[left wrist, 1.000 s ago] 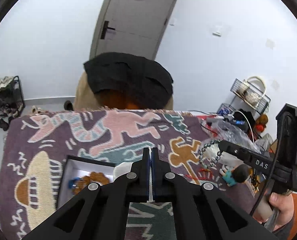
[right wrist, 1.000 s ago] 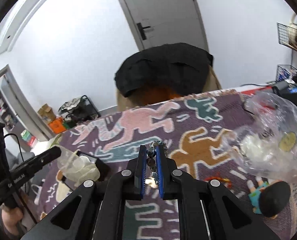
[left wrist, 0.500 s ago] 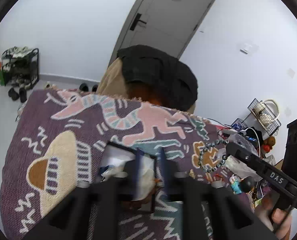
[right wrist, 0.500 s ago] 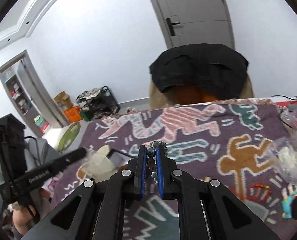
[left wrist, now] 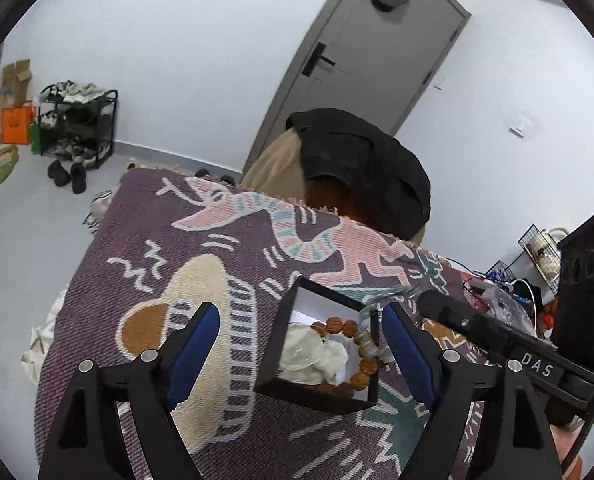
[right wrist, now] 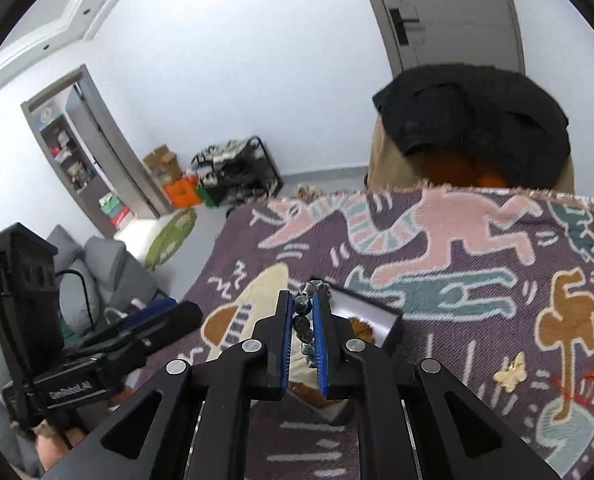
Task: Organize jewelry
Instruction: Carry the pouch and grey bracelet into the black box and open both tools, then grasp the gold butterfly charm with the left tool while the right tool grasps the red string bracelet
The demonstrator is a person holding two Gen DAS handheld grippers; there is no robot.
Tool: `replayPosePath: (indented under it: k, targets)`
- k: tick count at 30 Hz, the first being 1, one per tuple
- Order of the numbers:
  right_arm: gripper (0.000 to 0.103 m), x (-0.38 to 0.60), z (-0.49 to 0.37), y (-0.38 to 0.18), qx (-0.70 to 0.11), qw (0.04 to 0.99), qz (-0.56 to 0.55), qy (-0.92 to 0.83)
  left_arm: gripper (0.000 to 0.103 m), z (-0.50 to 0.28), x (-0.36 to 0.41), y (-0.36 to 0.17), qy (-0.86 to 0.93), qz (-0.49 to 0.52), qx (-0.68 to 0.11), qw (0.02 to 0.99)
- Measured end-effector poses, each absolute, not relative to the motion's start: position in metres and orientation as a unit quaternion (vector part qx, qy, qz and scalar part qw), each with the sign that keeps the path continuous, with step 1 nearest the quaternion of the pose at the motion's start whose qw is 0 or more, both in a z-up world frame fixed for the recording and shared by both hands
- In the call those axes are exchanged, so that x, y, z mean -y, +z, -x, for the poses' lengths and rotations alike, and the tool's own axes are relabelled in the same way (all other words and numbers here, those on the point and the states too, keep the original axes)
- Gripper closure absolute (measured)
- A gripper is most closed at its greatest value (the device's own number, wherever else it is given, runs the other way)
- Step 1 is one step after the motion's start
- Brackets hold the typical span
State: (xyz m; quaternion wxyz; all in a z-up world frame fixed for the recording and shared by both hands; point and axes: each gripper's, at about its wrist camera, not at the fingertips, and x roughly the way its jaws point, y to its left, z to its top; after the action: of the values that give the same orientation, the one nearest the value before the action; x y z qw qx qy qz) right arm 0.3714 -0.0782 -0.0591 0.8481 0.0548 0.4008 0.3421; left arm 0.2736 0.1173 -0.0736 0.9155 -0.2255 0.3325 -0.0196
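From the left wrist, the left gripper (left wrist: 297,332) has its jaws spreading wide, empty, astride the black square jewellery box (left wrist: 275,344) on the purple patterned blanket surface (left wrist: 137,240); brown wooden beads (left wrist: 367,364) lie inside. "DAS" is printed on the right gripper (left wrist: 429,302). From the right wrist, the right gripper's (right wrist: 301,312) jaws are parting, a dark grey-green bead bracelet (right wrist: 303,322) between them over the box (right wrist: 391,334); the left gripper's (right wrist: 193,316) label is unreadable.

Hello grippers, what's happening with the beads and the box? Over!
Left gripper opening, empty. Right gripper opening, dark bead bracelet between its fingers, over the black box. Nothing blocking.
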Motion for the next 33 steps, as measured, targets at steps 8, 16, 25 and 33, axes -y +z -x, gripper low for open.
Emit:
replayPosePath:
  k: [8, 16, 25, 33]
  targets:
    - [0.031, 0.120, -0.366, -0.063, -0.391, 0.864, -0.084, 0.306, 0.015, -0.281, -0.093, -0.076, -0.041, 0.209, -0.344, 0.915]
    - [0.031, 0.203, -0.372, -0.077, -0.401, 0.881, -0.121, 0.219, 0.015, -0.299, -0.044, -0.078, -0.084, 0.185, -0.356, 0.912]
    - [0.031, 0.280, -0.372, -0.102, -0.418, 0.883, -0.144, 0.155, 0.015, -0.316, 0.013, -0.083, -0.125, 0.158, -0.371, 0.907]
    - [0.031, 0.326, -0.374, -0.125, -0.434, 0.882, -0.149, 0.102, 0.015, -0.325, 0.056, -0.089, -0.158, 0.130, -0.375, 0.904]
